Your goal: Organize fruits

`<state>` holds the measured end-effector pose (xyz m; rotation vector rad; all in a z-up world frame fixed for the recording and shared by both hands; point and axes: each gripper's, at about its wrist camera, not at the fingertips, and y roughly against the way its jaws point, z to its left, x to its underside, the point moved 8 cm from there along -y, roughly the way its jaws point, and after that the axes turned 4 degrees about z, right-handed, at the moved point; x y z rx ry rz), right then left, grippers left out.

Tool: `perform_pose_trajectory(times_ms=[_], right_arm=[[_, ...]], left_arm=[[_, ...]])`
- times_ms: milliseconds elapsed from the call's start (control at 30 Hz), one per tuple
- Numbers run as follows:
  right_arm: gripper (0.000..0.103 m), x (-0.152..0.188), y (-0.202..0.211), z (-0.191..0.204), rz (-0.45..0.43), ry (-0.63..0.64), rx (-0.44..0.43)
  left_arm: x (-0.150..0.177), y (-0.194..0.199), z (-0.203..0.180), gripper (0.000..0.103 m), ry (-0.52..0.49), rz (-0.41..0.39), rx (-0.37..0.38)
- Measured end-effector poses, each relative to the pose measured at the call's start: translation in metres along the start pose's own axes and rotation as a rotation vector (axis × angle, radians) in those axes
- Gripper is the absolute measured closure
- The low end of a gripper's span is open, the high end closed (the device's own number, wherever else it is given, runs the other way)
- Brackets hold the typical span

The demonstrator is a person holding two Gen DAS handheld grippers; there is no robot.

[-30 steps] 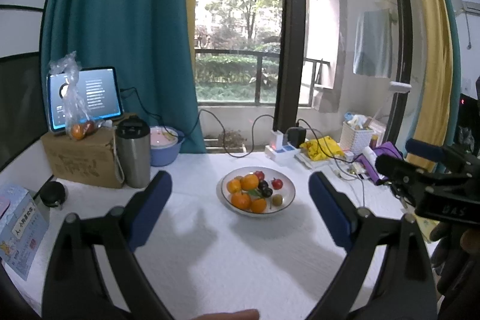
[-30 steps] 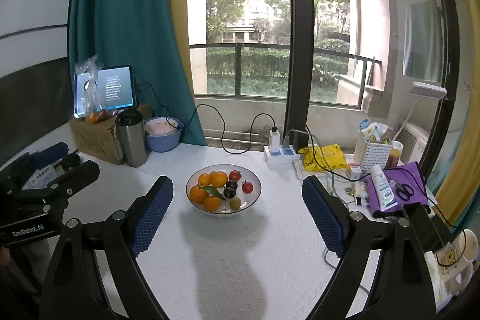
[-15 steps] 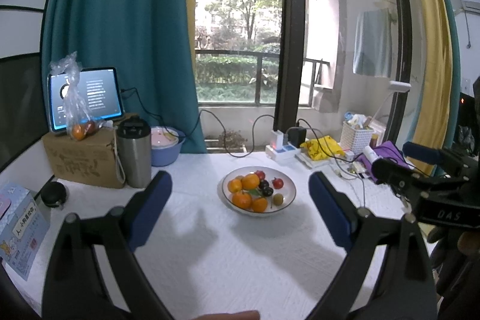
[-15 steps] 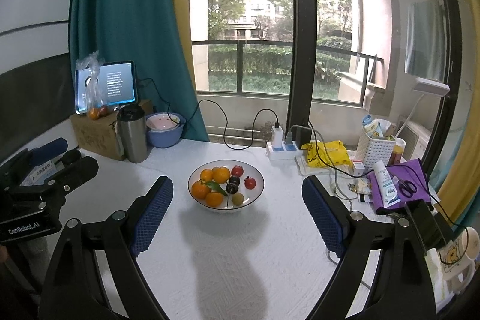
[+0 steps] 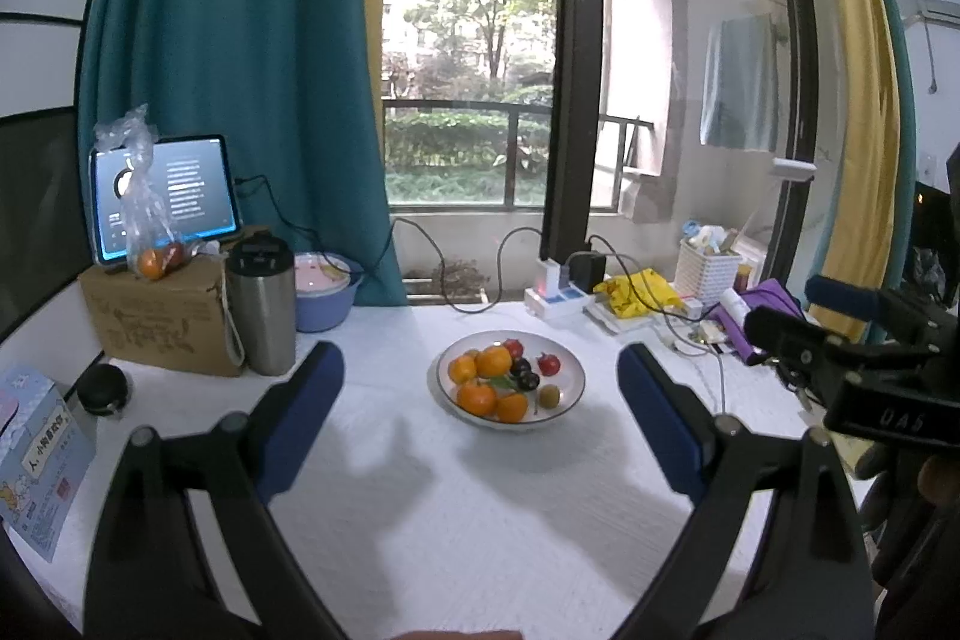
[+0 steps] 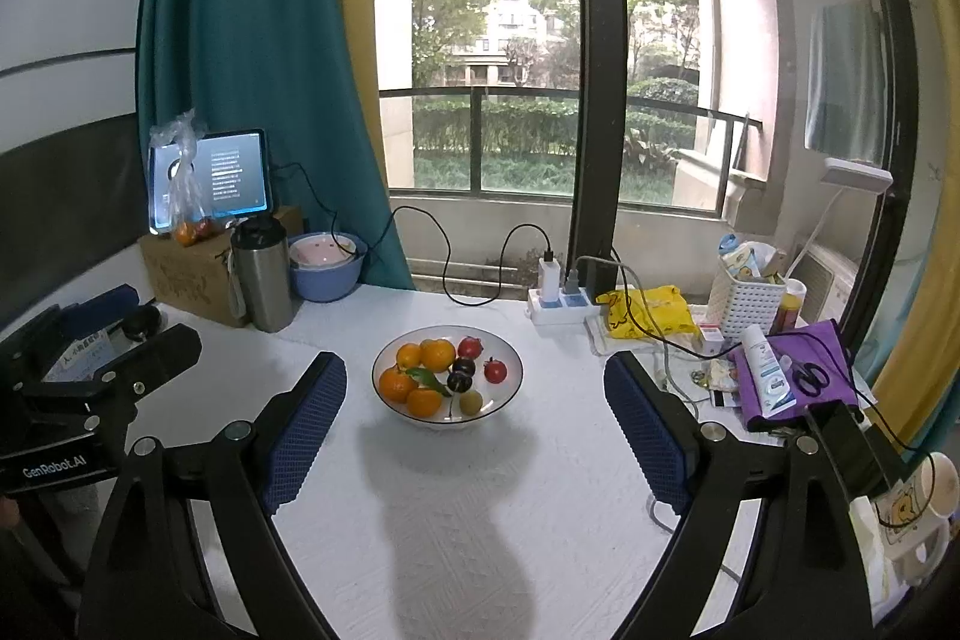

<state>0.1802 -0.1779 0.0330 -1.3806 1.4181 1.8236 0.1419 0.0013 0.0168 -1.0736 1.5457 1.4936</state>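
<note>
Both the left gripper (image 5: 480, 388) and right gripper (image 6: 474, 394) hover level above the table's (image 6: 480, 520) near edge, jaws spread wide, holding nothing. Both point at the fruit bowl (image 6: 504, 391) mid-table.

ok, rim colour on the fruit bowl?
Dark rim on the white ceramic fruit bowl; clearest in the right wrist view.

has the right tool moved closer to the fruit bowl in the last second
Yes, slightly. In the right wrist view the fruit bowl and the power strip behind it both sit a bit nearer and larger than before, so the open right tool has eased forward toward the bowl.
</note>
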Motion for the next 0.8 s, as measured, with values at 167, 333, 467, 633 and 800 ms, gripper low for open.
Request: perform_pose_trajectory(times_ms=[167, 333, 467, 633, 800], right_arm=[[0.013, 0.000, 0.000, 0.001, 0.001, -0.004, -0.001], [0.013, 0.000, 0.000, 0.001, 0.001, -0.005, 0.000], [0.013, 0.000, -0.003, 0.002, 0.010, -0.007, 0.000], [0.013, -0.002, -0.008, 0.002, 0.016, -0.008, 0.001], [0.013, -0.001, -0.009, 0.000, 0.019, -0.009, 0.002]], left_arm=[[-0.001, -0.002, -0.001, 0.009, -0.004, 0.002, 0.004], [-0.002, -0.001, -0.001, 0.009, -0.004, -0.006, 0.008], [-0.002, -0.005, 0.000, 0.009, -0.004, -0.001, 0.014], [-0.003, -0.007, -0.003, 0.009, -0.009, 0.001, 0.017], [-0.003, -0.011, -0.002, 0.009, -0.009, 0.002, 0.011]])
